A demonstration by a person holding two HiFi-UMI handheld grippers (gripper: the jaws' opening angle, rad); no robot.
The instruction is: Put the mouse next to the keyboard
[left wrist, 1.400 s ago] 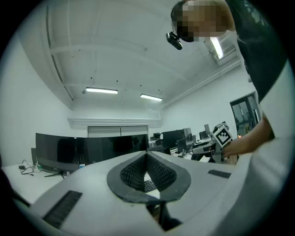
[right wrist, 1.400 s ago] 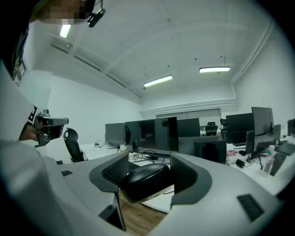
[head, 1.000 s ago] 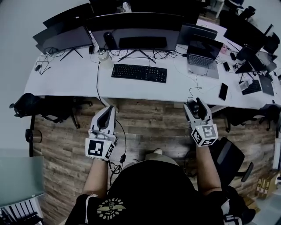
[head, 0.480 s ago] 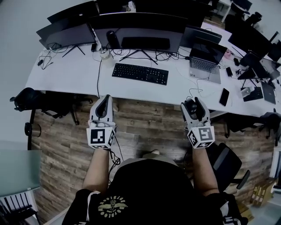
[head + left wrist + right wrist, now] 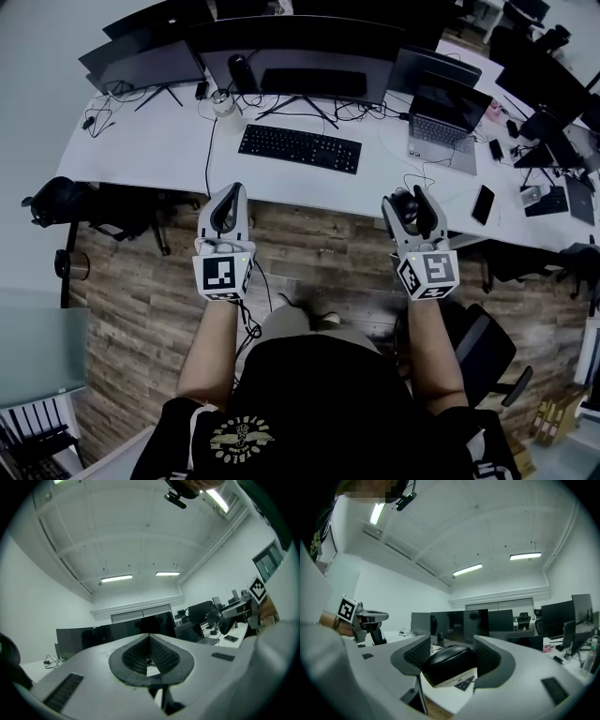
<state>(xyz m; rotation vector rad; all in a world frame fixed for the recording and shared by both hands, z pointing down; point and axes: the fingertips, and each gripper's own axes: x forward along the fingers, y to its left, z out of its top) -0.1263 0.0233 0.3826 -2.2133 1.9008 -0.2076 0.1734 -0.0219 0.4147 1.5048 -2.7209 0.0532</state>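
A black mouse [image 5: 451, 663] sits clamped between the jaws of my right gripper [image 5: 409, 207], which I hold above the wooden floor just short of the desk's front edge; the mouse [image 5: 406, 208] shows dark between the jaws in the head view. The black keyboard [image 5: 299, 148] lies on the white desk [image 5: 159, 150] in front of the monitors, ahead and to the left of that gripper. My left gripper [image 5: 226, 204] hangs over the floor near the desk edge, its jaws closed tip to tip with nothing between them [image 5: 149, 639].
Several dark monitors [image 5: 291, 42] line the back of the desk. An open laptop [image 5: 443, 117] stands right of the keyboard, a phone [image 5: 483, 203] lies near the front right edge. Cables run across the desk. Chairs [image 5: 58, 202] sit under the desk's left side and at the right [image 5: 487, 352].
Both grippers have risen and moved a little closer to the desk edge. The right gripper still holds the mouse; the left stays shut.
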